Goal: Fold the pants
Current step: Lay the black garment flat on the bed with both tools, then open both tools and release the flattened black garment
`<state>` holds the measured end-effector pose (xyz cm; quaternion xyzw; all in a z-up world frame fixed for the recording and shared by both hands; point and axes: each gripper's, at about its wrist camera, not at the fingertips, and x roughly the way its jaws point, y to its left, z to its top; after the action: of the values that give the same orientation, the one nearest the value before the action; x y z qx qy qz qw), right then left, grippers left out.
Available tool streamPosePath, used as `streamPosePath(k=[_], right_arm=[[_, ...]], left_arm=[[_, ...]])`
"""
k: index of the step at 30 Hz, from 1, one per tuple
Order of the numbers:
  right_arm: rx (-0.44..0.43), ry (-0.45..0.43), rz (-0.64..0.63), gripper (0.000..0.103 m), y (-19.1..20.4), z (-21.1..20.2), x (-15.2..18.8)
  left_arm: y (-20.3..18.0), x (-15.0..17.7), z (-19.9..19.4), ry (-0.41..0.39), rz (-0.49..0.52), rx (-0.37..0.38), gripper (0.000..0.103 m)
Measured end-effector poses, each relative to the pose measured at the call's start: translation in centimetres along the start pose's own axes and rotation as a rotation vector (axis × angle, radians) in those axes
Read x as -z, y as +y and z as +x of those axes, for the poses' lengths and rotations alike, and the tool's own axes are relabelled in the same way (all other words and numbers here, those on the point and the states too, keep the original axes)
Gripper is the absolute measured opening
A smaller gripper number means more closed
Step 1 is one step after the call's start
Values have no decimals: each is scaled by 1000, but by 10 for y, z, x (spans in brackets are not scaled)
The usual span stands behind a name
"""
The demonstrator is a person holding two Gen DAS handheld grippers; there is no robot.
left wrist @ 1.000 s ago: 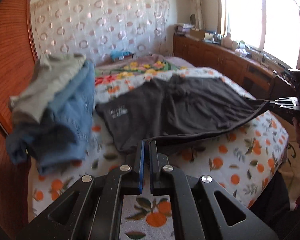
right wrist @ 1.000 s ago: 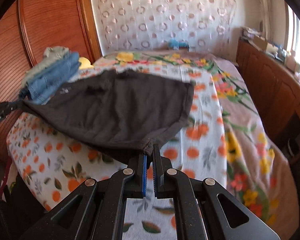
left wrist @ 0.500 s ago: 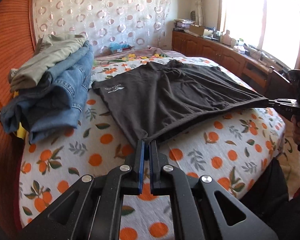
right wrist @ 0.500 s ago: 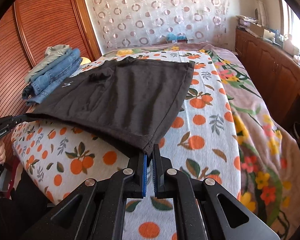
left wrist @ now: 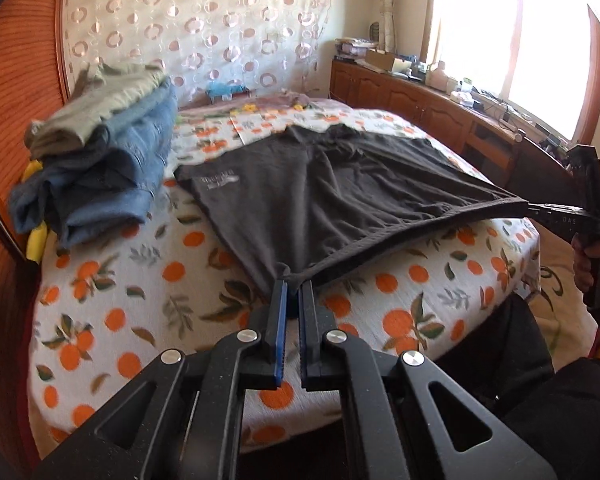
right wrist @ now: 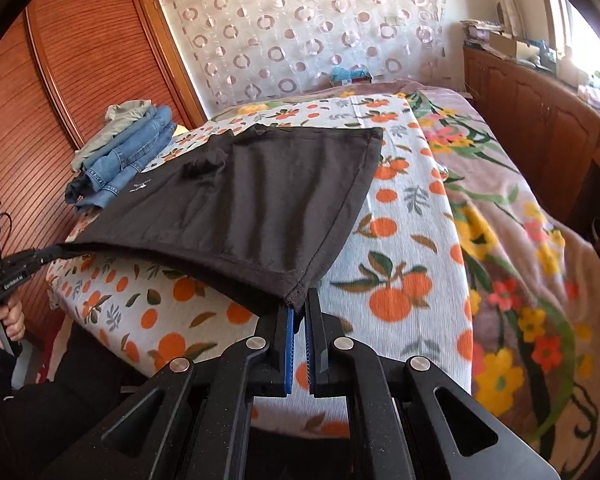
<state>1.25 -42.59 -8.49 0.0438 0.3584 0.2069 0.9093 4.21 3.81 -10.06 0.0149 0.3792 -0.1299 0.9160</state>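
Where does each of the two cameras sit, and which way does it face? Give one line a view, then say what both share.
Left wrist: on the left gripper, facing along its fingers across the bed toward the window; right gripper and hand show.
Right wrist: on the right gripper, facing toward the wooden wardrobe; left gripper and hand show.
Shared: dark pants pinched at two corners, folded clothes pile, circle-patterned curtain.

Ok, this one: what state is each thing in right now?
Left gripper: shut on a near corner of the dark pants.
Right gripper: shut on the other near corner.
Dark pants: spread on the bed, near edge lifted.
Jeans stack: folded, untouched.
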Motion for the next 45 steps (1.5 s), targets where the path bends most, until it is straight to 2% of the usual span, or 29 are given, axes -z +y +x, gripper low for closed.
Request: streamPosePath(k=[3, 9, 14, 17, 19, 21, 25, 30, 35, 38, 42, 45], right_arm=[[-14, 23, 16, 4, -4, 8, 5], [-1, 27, 1, 5, -2, 12, 3], [23, 35, -16, 8, 1, 6, 5], [41, 25, -32, 9, 3, -5, 6], [49, 6, -31, 9, 2, -12, 4], [55, -16, -26, 10, 3, -17, 2], [86, -45, -29, 16, 6, -11, -3], [84, -74, -2, 28, 15, 10, -9], [148, -26, -41, 31, 25, 34, -5], [186, 14, -59, 31, 24, 41, 2], [190, 27, -40, 33, 20, 39, 8], [193, 29, -33, 36, 18, 36, 9]], left_arm=[[0, 8, 14, 49, -10, -6, 5], [2, 8, 14, 44, -16, 2, 6], [1, 6, 2, 38, 7, -6, 12], [4, 3, -8, 19, 13, -21, 22], [7, 2, -12, 5, 6, -18, 42], [8, -2, -12, -13, -2, -7, 50], [6, -10, -2, -11, -1, -9, 51], [-3, -23, 16, -9, 17, 7, 51], [-4, -26, 34, 6, 20, -22, 51], [0, -22, 47, 50, -4, -40, 51], [5, -14, 59, 90, -27, -49, 51], [4, -10, 59, 72, -16, -58, 51]])
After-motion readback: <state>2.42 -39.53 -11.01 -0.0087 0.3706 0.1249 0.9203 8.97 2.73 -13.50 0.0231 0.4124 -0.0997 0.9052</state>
